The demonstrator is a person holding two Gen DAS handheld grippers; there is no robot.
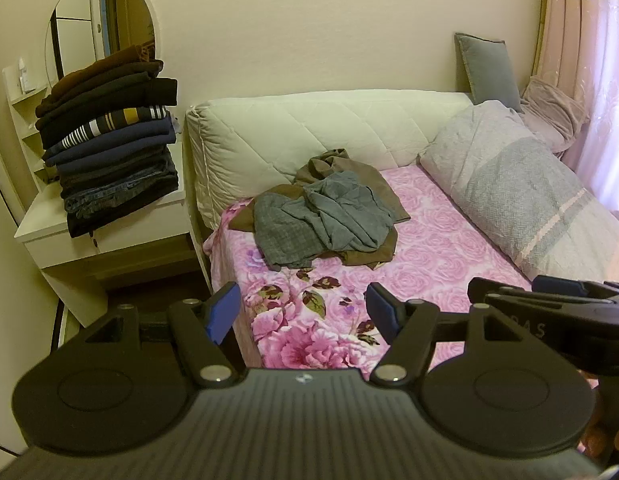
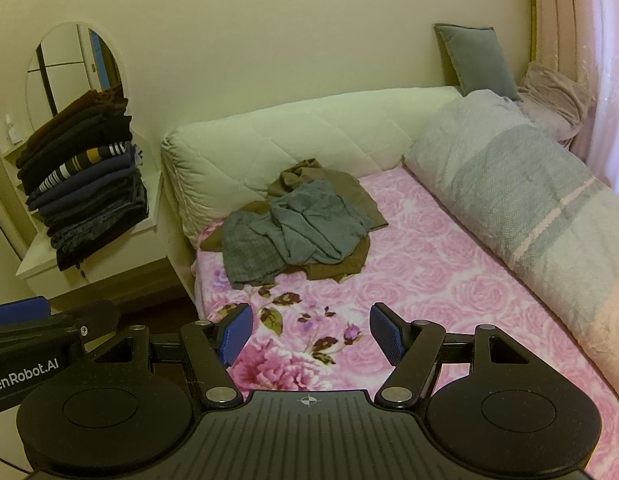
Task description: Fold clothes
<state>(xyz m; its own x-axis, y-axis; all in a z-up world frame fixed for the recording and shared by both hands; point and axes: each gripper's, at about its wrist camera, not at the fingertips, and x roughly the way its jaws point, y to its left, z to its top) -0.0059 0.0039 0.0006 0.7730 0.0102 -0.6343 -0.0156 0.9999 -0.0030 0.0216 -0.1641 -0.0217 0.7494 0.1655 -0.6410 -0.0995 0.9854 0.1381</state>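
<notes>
Grey garment (image 1: 329,216) hides most of brown garment (image 1: 361,172) beneath.

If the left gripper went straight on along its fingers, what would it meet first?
Probably the floral bedsheet: the open left gripper points slightly down over the bed. The crumpled clothes pile lies further along; depth is unclear.

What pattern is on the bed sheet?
Pink roses with dark leaves on the bed sheet, clearest in the right wrist view.

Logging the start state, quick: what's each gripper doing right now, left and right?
Left gripper: open, holding nothing, above the floral bedsheet.
Right gripper: open, holding nothing, short of the crumpled clothes pile.
</notes>
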